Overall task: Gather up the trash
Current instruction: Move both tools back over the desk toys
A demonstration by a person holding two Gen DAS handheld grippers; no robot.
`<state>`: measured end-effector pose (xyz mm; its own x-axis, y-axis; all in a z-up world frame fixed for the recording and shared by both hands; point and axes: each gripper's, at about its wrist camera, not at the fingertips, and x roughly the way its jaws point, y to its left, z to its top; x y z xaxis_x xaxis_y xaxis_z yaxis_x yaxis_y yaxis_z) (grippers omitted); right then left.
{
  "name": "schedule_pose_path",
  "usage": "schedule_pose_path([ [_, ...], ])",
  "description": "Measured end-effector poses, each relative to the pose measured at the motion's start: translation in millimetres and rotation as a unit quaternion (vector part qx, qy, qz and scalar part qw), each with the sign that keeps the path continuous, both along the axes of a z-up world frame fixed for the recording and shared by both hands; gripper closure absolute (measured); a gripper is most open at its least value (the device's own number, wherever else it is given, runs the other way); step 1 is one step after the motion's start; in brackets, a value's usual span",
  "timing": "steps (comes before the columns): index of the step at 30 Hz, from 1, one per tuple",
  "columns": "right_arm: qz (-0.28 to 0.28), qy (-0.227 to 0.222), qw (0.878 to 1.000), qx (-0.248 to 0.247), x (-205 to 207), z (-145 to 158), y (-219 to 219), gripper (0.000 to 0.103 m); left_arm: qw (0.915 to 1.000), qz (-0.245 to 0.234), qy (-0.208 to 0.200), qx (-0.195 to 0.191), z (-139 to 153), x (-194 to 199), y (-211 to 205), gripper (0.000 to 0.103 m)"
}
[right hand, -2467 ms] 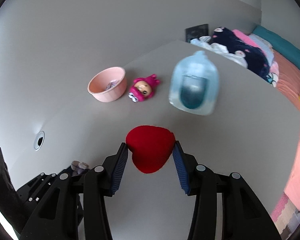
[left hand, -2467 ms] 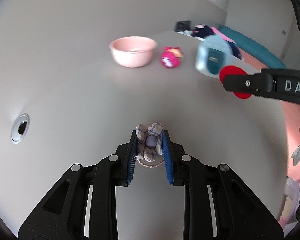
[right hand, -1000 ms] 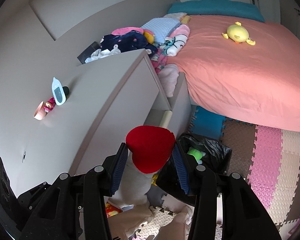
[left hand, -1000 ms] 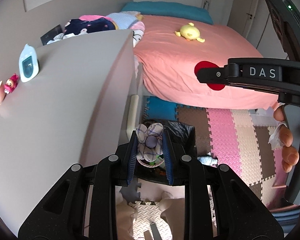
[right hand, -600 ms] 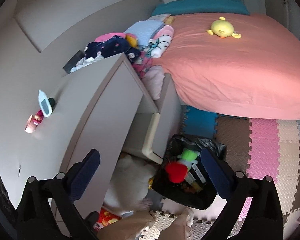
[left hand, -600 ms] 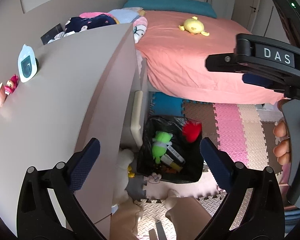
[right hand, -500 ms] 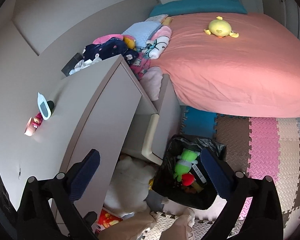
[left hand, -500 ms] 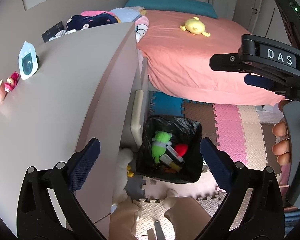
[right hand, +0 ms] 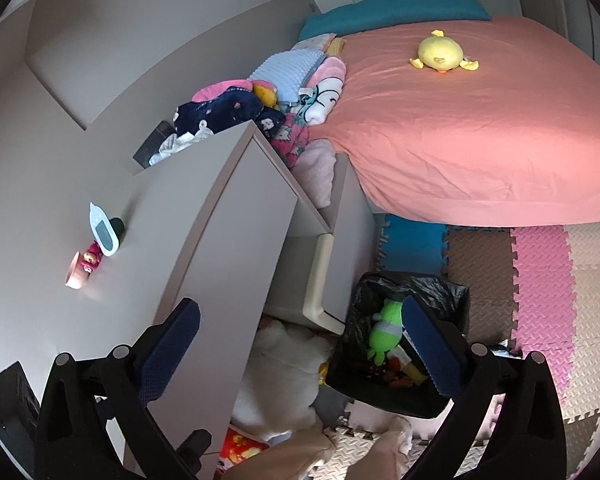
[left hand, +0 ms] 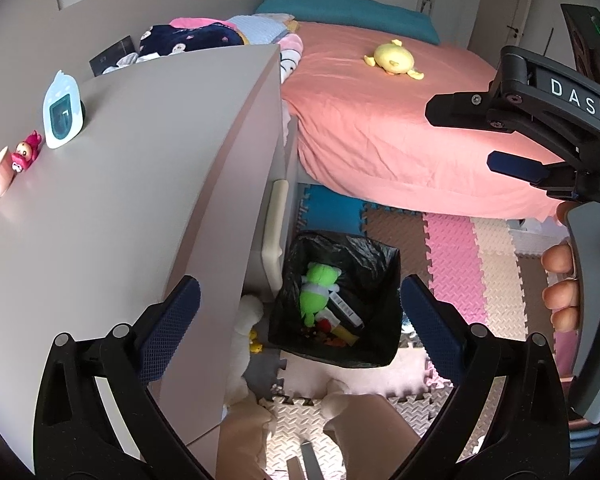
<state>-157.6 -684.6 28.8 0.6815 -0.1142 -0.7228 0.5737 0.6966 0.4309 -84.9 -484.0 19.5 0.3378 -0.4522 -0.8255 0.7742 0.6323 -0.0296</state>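
Left wrist view: left gripper spread wide, empty. Right gripper likewise. Black-lined trash bin, lower centre, holds green plush frog; soft, light, best pinched mid-body.

A child's bedroom: pink bed, plush duck, foam floor mats.

Crinkled glossy black plastic bin liner holds a fuzzy green plush toy; beside it lie textured foam floor mats and a smooth matt grey table.
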Motion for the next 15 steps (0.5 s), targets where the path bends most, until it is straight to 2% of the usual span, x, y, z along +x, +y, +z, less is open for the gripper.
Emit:
schedule_pose_path([
  [10,0.013,0.009,1.000,-0.008,15,3,14,0.003,0.9999,0.000,0.004,-0.010,3,5,8,0.006],
  [15,0.015,-0.003,1.000,-0.011,24,12,20,0.003,0.9998,0.000,0.002,-0.022,10,14,15,0.006],
])
